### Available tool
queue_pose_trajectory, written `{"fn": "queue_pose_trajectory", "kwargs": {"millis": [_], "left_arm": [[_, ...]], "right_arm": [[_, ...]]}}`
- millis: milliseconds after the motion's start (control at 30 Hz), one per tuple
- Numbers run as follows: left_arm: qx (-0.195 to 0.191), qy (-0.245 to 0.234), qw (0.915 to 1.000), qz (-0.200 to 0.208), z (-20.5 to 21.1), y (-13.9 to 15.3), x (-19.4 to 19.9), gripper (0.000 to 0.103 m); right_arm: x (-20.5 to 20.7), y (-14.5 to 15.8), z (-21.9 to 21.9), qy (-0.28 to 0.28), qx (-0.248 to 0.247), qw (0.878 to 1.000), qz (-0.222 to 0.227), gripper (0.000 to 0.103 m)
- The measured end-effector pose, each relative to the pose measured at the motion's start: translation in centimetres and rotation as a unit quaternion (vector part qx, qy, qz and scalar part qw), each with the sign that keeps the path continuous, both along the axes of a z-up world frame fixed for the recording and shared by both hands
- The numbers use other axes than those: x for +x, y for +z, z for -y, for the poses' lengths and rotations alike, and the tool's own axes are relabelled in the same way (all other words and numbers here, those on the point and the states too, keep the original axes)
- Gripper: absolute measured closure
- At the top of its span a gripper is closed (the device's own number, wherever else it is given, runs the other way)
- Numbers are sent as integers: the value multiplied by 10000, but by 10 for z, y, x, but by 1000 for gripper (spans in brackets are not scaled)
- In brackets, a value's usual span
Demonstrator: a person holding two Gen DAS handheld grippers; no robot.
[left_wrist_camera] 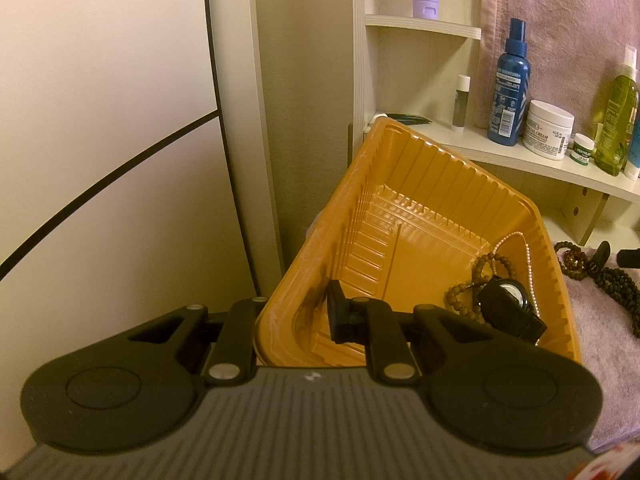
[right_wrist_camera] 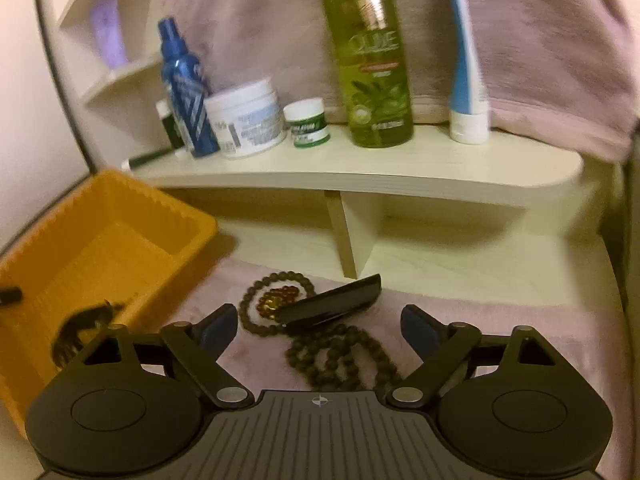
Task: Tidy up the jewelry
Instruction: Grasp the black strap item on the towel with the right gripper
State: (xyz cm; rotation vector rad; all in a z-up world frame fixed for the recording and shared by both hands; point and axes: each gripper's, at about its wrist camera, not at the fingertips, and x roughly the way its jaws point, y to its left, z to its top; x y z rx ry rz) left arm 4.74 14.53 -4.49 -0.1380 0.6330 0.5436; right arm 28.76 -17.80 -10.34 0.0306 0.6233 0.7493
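Two grippers at work, one per hand. Left gripper (left_wrist_camera: 296, 316) is clamped on the near wall of the orange tray (left_wrist_camera: 404, 184), one pad inside, the other outside, w/ the tray tipped up toward the shelf. Inside the tray, at its right end: a brown bead bracelet (left_wrist_camera: 478, 280), a thin pearl strand (left_wrist_camera: 520, 256) draped up the wall, and a black watch (left_wrist_camera: 508, 300) lying on top of them.

Right gripper (right_wrist_camera: 318, 326) is spread wide, nothing btwn the fingers, hovering over the pinkish towel (right_wrist_camera: 500, 312). On the towel just ahead of it: a dark bead necklace (right_wrist_camera: 340, 356) in loose loops, a small amber bead bracelet (right_wrist_camera: 276, 300) ringed by a loop of dark beads, and a black clip-like thing (right_wrist_camera: 332, 304) lying across them. Can't tell exactly what that black piece is.

Tray sits to the left of this pile in the right wrist view, blurred. Behind, a pale wood shelf (right_wrist_camera: 360, 176) carries a blue spray bottle (right_wrist_camera: 186, 92), white cream jar (right_wrist_camera: 246, 120), small green-label jar (right_wrist_camera: 308, 122), green olive bottle (right_wrist_camera: 370, 52).
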Motion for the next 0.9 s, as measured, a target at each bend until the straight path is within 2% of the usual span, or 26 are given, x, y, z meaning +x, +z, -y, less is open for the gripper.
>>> {"fn": "queue_pose_trajectory", "kwargs": {"millis": [333, 500, 633, 900], "left_arm": [[-25, 11, 10000, -35, -1, -1, 1, 88], [-24, 6, 10000, -48, -2, -1, 3, 88], [-22, 5, 10000, -46, -2, -1, 3, 88], [-36, 5, 10000, -51, -3, -1, 3, 88]], "right_arm": [[22, -21, -22, 405, -592, 9970, 281, 12], [30, -27, -27, 493, -672, 9960, 317, 13], [33, -28, -29, 561, -618, 9959, 363, 28], [28, -26, -30, 515, -656, 9949, 568, 29]]}}
